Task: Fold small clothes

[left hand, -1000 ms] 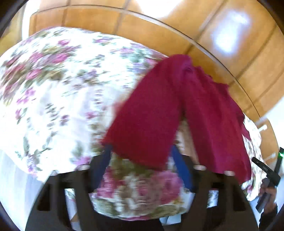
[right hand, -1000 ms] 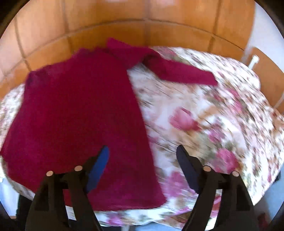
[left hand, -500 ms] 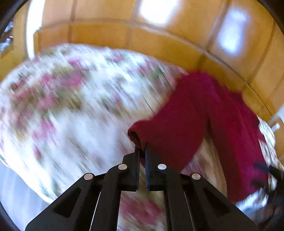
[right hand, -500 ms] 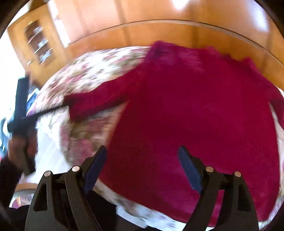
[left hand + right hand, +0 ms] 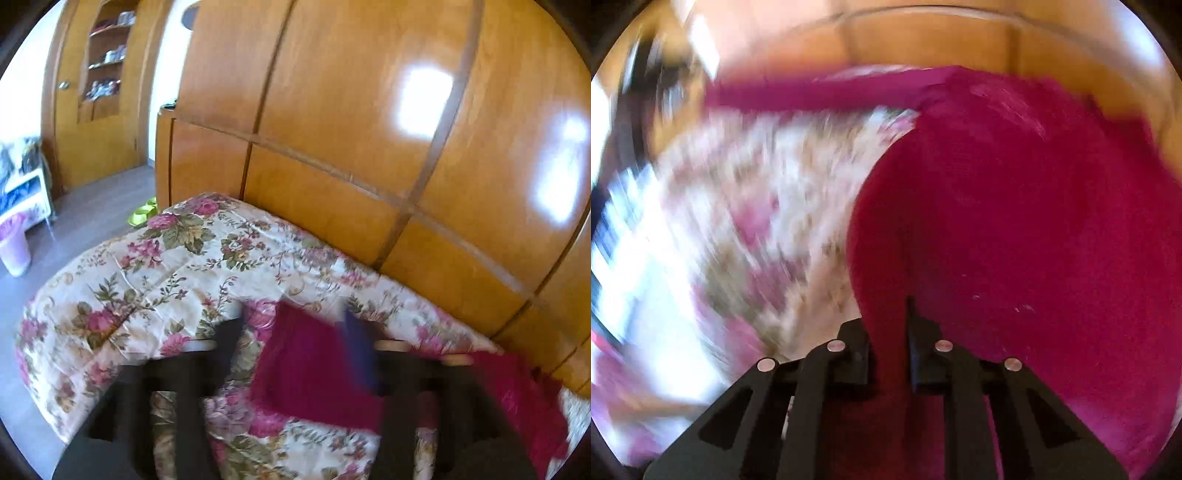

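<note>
A dark red knit sweater lies on the floral bedspread. In the right wrist view my right gripper is shut on the sweater's lower left edge, with cloth pinched between the fingers. A sleeve stretches left across the top, blurred. In the left wrist view my left gripper is open, its fingers spread and blurred, with the sleeve end lying between them on the bedspread. More of the sweater shows at the right.
A tall wooden headboard stands behind the bed. The bed's left edge drops to a grey floor with a lilac bin and a white shelf unit. A wooden cabinet stands at the back left.
My left gripper, shut on the sleeve end half a second ago, has opened and let it go on the bedspread. My right gripper has closed on the sweater's edge.
</note>
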Demonstrator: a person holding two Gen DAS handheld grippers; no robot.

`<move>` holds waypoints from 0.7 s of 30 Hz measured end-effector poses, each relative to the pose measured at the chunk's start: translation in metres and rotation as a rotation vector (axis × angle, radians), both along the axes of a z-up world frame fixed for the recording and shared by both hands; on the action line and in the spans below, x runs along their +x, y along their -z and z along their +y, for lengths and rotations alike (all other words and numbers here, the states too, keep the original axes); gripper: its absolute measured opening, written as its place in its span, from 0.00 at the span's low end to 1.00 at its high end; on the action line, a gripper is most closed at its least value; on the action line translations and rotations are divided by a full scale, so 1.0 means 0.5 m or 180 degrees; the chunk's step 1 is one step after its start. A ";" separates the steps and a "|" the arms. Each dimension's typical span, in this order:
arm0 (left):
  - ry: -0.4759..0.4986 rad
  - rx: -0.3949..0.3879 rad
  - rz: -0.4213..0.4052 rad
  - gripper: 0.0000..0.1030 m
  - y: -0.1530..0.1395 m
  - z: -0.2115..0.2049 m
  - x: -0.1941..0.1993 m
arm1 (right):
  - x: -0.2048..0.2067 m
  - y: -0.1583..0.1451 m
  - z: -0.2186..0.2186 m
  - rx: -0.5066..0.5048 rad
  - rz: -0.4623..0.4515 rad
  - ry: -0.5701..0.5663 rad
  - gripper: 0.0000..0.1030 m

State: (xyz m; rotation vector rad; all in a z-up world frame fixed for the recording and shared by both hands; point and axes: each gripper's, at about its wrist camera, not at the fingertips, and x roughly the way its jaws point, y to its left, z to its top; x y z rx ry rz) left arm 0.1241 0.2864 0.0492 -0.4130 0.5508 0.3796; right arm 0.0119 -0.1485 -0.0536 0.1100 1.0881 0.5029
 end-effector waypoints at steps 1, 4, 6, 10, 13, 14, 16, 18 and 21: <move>-0.0012 -0.0077 -0.0101 0.71 0.006 -0.003 -0.014 | 0.015 -0.003 -0.035 0.0333 0.0128 0.0135 0.13; 0.0400 -0.0488 -0.0084 0.71 0.043 -0.029 -0.046 | 0.056 0.019 -0.163 0.1298 0.0500 0.0657 0.13; 0.0812 -0.0835 -0.0115 0.71 0.071 -0.071 -0.072 | 0.072 0.040 -0.218 0.1584 0.0622 0.0886 0.13; 0.1690 -0.1437 0.0018 0.71 0.140 -0.203 -0.115 | 0.087 0.092 -0.283 0.2046 0.0859 0.1147 0.14; 0.2195 -0.1871 0.0240 0.71 0.200 -0.318 -0.132 | 0.087 0.116 -0.294 0.2209 0.0944 0.1183 0.16; 0.2323 -0.1995 0.0308 0.71 0.218 -0.355 -0.134 | 0.089 0.122 -0.295 0.2278 0.0980 0.1174 0.17; 0.2539 -0.2234 0.0477 0.71 0.253 -0.429 -0.132 | 0.086 0.123 -0.294 0.2357 0.0978 0.1077 0.26; 0.2657 -0.2415 0.0590 0.72 0.275 -0.483 -0.129 | 0.077 0.114 -0.292 0.2335 0.0936 0.0959 0.44; 0.2735 -0.2591 0.0681 0.74 0.297 -0.544 -0.112 | 0.065 0.112 -0.295 0.2362 0.0914 0.0826 0.55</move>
